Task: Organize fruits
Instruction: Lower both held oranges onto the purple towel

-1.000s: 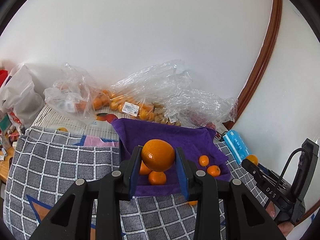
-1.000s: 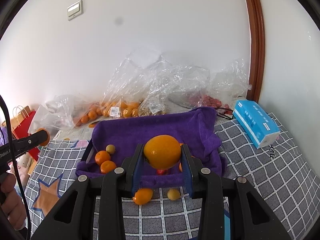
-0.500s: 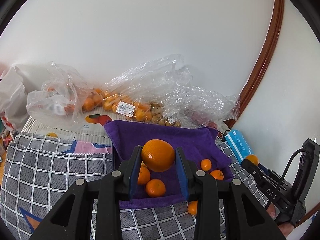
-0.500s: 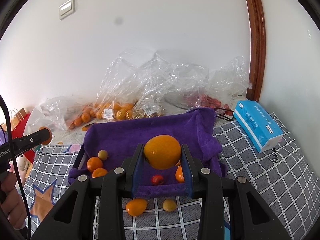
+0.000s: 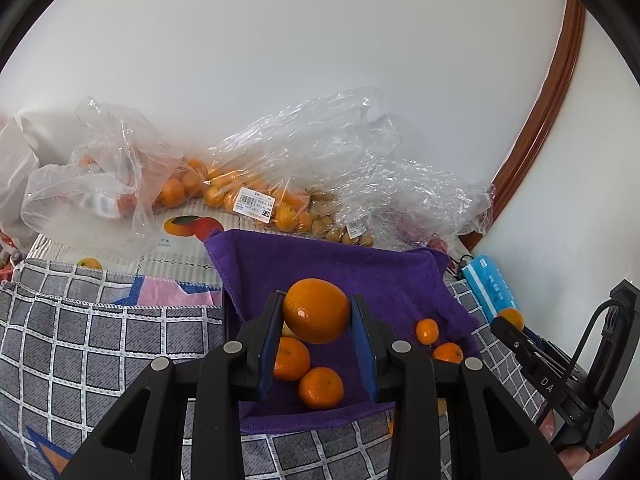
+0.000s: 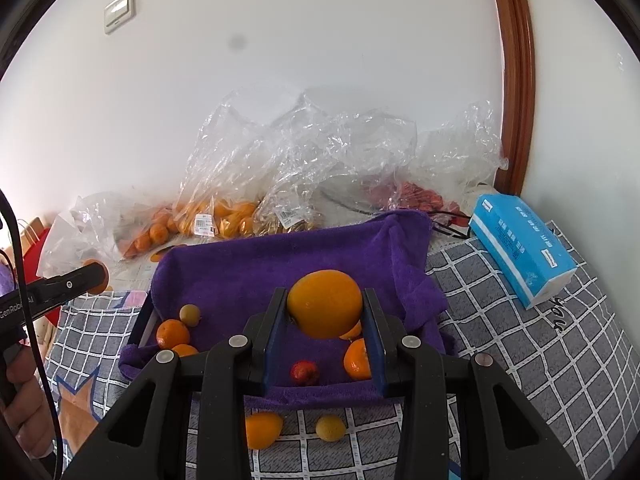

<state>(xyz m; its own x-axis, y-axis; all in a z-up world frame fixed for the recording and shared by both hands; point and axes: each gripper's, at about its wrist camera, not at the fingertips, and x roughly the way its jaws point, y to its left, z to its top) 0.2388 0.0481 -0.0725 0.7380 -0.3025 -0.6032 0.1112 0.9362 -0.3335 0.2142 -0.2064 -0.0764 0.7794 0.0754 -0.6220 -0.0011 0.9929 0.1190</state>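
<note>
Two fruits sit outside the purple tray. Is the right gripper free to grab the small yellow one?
Probably not yet: the right gripper is shut on an orange; the small yellow fruit lies unobstructed below.

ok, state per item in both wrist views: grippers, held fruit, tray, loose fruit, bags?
left gripper: shut on orange
right gripper: shut on yellow-orange fruit
purple-lined tray: partly filled with small fruit
two fruits on the checked cloth: outside tray
plastic bags: crumpled, fruit inside
tissue pack: lying flat

Towel (image 6: 248, 272): purple. Cloth (image 6: 532, 360): grey, white grid lines. Tissue pack (image 6: 520, 248): light blue. Held orange (image 5: 316, 311): deep orange. Fingers (image 5: 269, 340): black, blue pads.
</note>
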